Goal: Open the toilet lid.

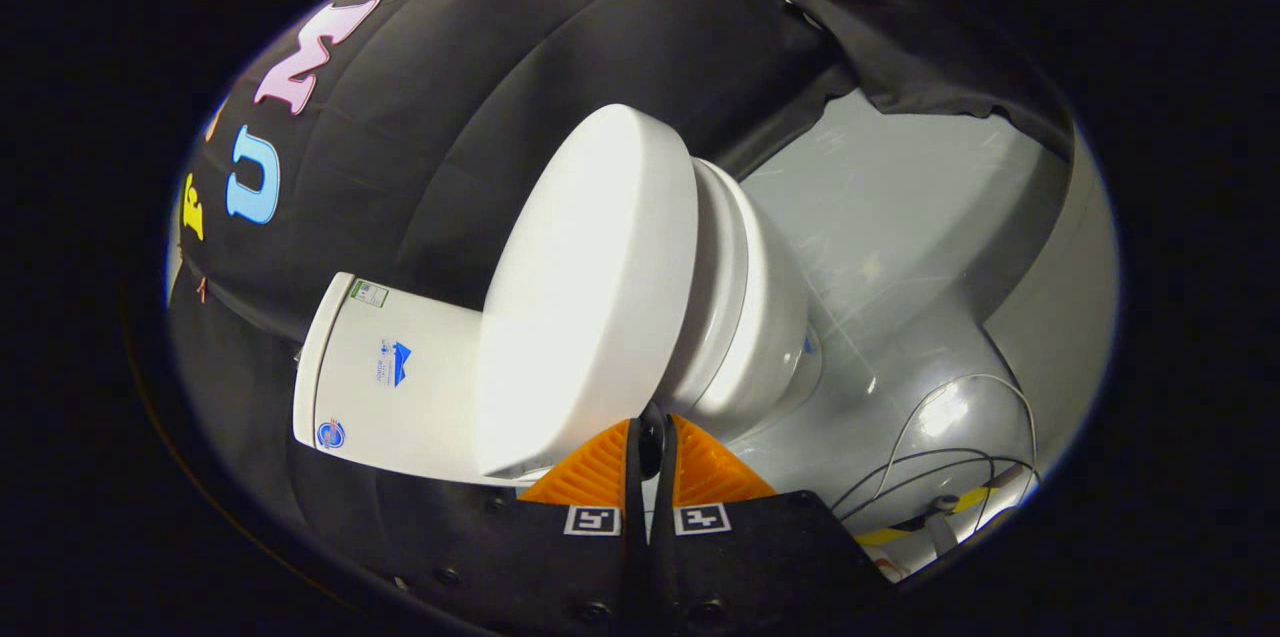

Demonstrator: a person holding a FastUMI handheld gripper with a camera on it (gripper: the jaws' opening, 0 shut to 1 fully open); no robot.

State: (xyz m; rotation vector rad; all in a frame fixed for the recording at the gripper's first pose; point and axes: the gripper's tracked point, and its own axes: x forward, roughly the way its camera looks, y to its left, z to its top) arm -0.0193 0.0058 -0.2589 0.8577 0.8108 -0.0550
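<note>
Tilting across the view, the toilet lid [590, 287] is seen shut on the bowl [760, 317], its rim just ahead of the gripper [652, 442], whose jaws are pressed together. Open grey floor [900, 217] lies beyond the bowl.

The gripper [650, 442] shows at the bottom centre of the frame as two wedge-shaped fingers [598, 473] with finely ribbed faces — nearly closed, a thin gap between them. Behind each sits a square black-and-white marker [592, 520] on a broad, dark, matte body [760, 557] — small round screws [447, 576] dot its lower edge.
</note>
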